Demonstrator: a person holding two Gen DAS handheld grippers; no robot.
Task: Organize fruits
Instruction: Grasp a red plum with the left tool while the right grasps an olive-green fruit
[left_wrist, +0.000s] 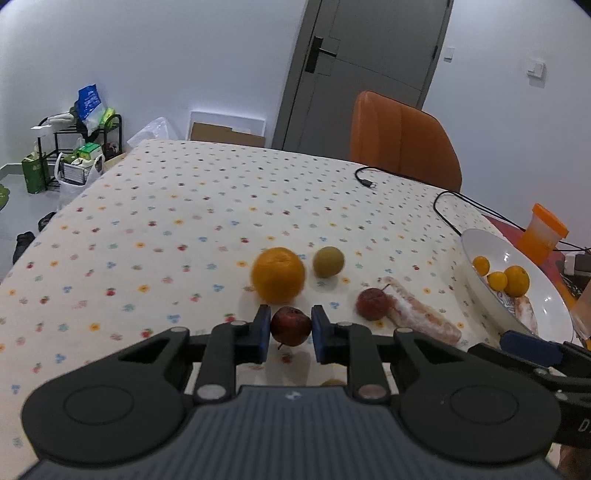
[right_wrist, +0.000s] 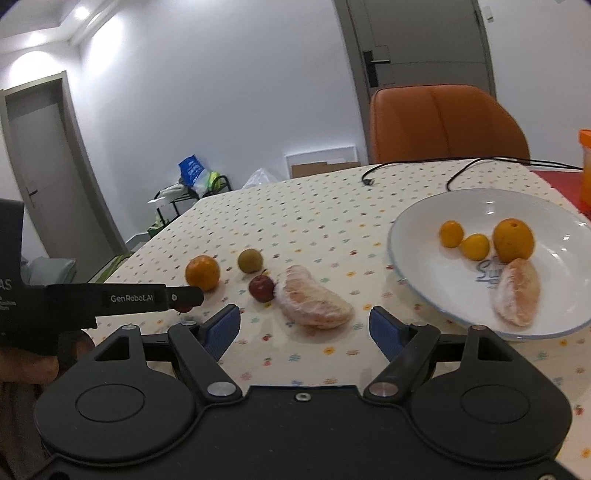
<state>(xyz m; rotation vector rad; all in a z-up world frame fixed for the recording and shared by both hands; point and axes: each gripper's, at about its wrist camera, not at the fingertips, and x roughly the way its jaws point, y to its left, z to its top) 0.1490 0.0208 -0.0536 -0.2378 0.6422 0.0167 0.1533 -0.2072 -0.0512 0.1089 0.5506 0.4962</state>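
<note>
So my left gripper (left_wrist: 290, 332) is pinching a small red fruit (left_wrist: 290, 326) just above the table (left_wrist: 184, 221), and it's round, so it could squirt out. My right gripper (right_wrist: 304, 328) is spread wide near the pomelo wedge (right_wrist: 314, 299), which looks squishy enough to tear before reaching the plate (right_wrist: 417, 236).

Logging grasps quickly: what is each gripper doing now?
Left gripper: shut on the small dark red round fruit.
Right gripper: open, holding nothing.

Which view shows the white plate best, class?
The right wrist view: the whole white plate shows, holding three orange fruits and a pomelo segment. The left wrist view catches it only edge-on at the right, partly cut off.
</note>
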